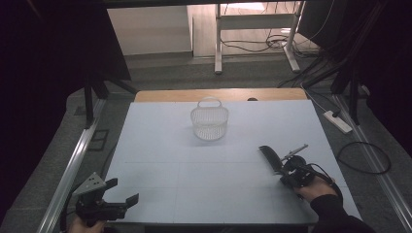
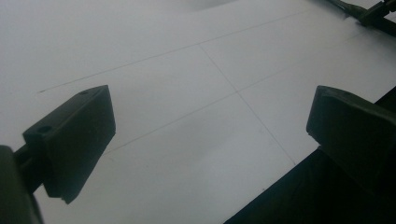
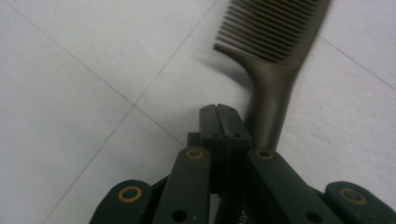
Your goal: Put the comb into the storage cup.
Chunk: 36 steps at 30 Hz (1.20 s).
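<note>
A dark comb (image 1: 269, 157) lies on the white table (image 1: 165, 145) at the right, teeth pointing away. In the right gripper view the comb (image 3: 273, 51) has its handle running down just to the right of my right gripper (image 3: 218, 111), whose two jaws are pressed flat together with nothing between them. Whether they touch the handle I cannot tell. From above, the right gripper (image 1: 285, 170) sits at the comb's near end, held by a hand in a dark sleeve. My left gripper (image 1: 122, 191) rests at the near left corner, jaws wide open and empty (image 2: 205, 130).
A small white mesh basket (image 1: 210, 124) with a handle stands at the middle back of the table. A thin metal rod (image 1: 296, 151) sticks out beside the right gripper. Beyond the table are metal rails, desk legs, cables and a power strip (image 1: 337, 121).
</note>
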{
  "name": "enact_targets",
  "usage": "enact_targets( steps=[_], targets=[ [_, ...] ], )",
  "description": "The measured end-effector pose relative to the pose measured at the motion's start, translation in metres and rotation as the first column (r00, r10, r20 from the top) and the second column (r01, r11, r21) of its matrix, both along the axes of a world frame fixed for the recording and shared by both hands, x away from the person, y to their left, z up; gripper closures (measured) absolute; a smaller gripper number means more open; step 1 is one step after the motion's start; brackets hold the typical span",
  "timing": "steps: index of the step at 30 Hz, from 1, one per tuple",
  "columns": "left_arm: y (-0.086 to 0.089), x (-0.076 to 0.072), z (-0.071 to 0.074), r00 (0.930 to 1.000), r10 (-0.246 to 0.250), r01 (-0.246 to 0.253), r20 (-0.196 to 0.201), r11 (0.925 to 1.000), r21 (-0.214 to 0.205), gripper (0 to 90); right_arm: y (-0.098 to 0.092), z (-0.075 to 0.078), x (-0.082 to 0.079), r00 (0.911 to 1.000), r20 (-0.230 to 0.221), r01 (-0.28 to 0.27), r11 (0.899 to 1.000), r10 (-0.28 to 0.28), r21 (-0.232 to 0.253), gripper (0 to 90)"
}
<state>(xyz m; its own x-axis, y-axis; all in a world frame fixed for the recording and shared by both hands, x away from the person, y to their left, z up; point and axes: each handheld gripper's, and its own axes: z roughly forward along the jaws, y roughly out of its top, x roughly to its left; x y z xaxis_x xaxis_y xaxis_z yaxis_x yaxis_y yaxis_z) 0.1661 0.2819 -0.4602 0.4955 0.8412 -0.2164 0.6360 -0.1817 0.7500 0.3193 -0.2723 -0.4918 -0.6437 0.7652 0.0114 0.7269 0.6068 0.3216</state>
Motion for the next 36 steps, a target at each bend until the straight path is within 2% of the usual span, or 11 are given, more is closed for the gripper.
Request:
enact_targets(
  steps=[12, 15, 22, 26, 33, 34, 36],
  targets=[
    [0.000, 0.000, 0.000, 1.0000, -0.002, 0.002, 0.000, 1.0000, 0.000, 2.4, -0.006, 0.000, 0.001, 0.9999, 0.006, 0.015, 1.000, -0.015, -0.005, 89.4],
    [0.000, 0.000, 0.000, 1.0000, 0.000, 0.000, 0.000, 1.0000, -0.001, 2.4, -0.006, 0.003, 0.000, 0.9999, 0.005, 0.011, 1.000, -0.011, 0.011, 89.2],
    [0.000, 0.000, 0.000, 1.0000, 0.000, 0.000, 0.000, 1.0000, 0.000, 2.4, -0.004, 0.019, -0.007, 0.9973, 0.073, 0.001, 0.999, -0.005, 0.050, 85.7],
    [0.000, 0.000, 0.000, 1.0000, 0.001, -0.001, -0.001, 1.0000, 0.001, 2.4, -0.004, 0.021, -0.009, 0.9966, 0.082, -0.005, 0.999, 0.000, 0.054, 82.8],
    [0.000, 0.000, 0.000, 1.0000, 0.001, -0.001, -0.001, 1.0000, 0.000, 2.4, -0.004, 0.028, -0.011, 0.9915, 0.128, 0.017, 0.999, -0.022, 0.042, 70.5],
    [0.000, 0.000, 0.000, 1.0000, 0.001, -0.001, -0.001, 1.0000, 0.001, 2.4, -0.006, 0.029, -0.011, 0.9889, 0.142, 0.038, 0.998, -0.043, 0.040, 64.3],
    [0.000, 0.000, 0.000, 1.0000, 0.000, 0.000, -0.001, 1.0000, 0.001, 2.4, -0.008, 0.029, -0.010, 0.9875, 0.146, 0.053, 0.998, -0.058, 0.034, 59.0]
  ],
)
